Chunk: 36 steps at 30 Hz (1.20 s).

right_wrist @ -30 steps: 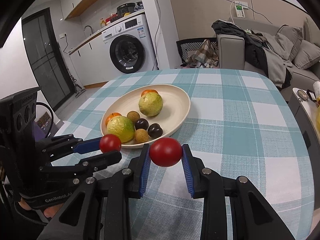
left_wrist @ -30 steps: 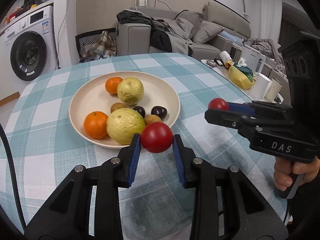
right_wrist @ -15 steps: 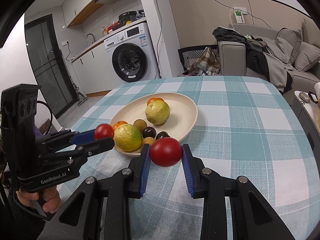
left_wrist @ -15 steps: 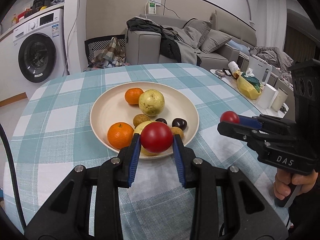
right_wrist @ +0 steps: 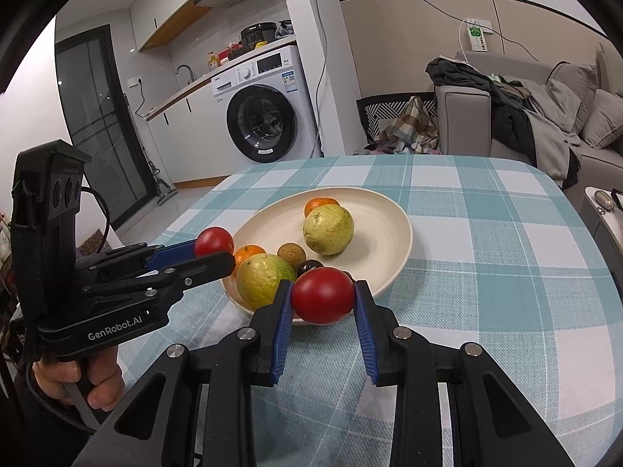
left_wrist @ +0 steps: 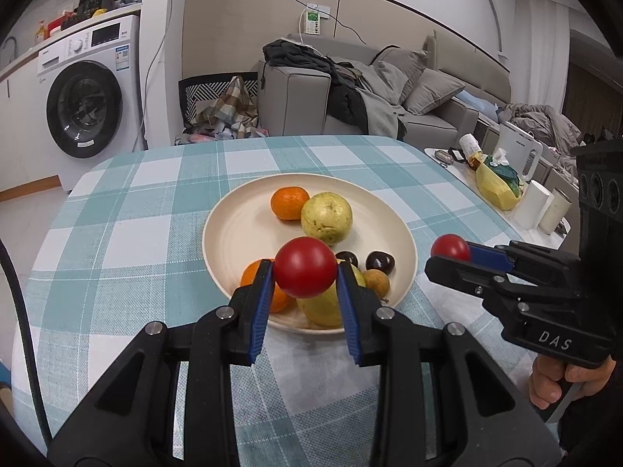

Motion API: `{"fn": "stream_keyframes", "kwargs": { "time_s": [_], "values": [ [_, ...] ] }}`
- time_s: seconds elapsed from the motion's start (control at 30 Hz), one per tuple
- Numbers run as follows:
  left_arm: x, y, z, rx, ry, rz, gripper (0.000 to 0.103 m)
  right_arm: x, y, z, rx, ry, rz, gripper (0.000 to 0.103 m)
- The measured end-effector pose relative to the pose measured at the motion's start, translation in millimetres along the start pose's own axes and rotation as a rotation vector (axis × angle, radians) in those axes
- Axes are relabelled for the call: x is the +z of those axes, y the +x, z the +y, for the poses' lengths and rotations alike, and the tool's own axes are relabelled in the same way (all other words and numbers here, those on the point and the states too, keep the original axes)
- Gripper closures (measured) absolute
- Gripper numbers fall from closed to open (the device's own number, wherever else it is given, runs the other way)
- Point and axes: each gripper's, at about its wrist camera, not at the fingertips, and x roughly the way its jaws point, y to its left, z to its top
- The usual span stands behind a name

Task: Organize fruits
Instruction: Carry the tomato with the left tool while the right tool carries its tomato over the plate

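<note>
My left gripper (left_wrist: pixel 305 274) is shut on a red tomato (left_wrist: pixel 305 266), held above the near rim of a cream plate (left_wrist: pixel 237 225). My right gripper (right_wrist: pixel 323 299) is shut on a second red tomato (right_wrist: pixel 323 299) at the plate's (right_wrist: pixel 385 218) near edge. Each gripper shows in the other's view: the right (left_wrist: pixel 449 251) beside the plate's right rim, the left (right_wrist: pixel 214 247) at its left rim. The plate holds two yellow-green guavas (left_wrist: pixel 326 218), two oranges (left_wrist: pixel 290 203), dark plums (left_wrist: pixel 379 261) and small brown fruits (left_wrist: pixel 377 282).
The plate sits on a table with a teal and white checked cloth (left_wrist: pixel 117 241). A side counter at the right holds a yellow bag (left_wrist: pixel 498 186), a white kettle (left_wrist: pixel 520 155) and paper rolls. A washing machine (left_wrist: pixel 83 105) and a grey sofa (left_wrist: pixel 350 89) stand beyond the table.
Both grippers have risen and pulled back a little with their tomatoes, so the plate sits farther away and more of the room shows. Both stay shut.
</note>
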Motion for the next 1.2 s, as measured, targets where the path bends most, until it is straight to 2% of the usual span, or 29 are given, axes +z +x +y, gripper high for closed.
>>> {"fn": "stream_keyframes", "kwargs": {
  "time_s": [0.27,0.73,1.2],
  "values": [
    [7,12,12,0.007,-0.037,0.003,0.074,8,17,-1,-0.005,0.022,0.005,0.071],
    [15,25,17,0.026,-0.032,0.001,0.074,16,32,-12,-0.020,0.061,0.018,0.071],
    [21,46,19,0.038,-0.016,0.037,0.074,23,49,-10,-0.014,0.063,0.055,0.071]
  ]
}}
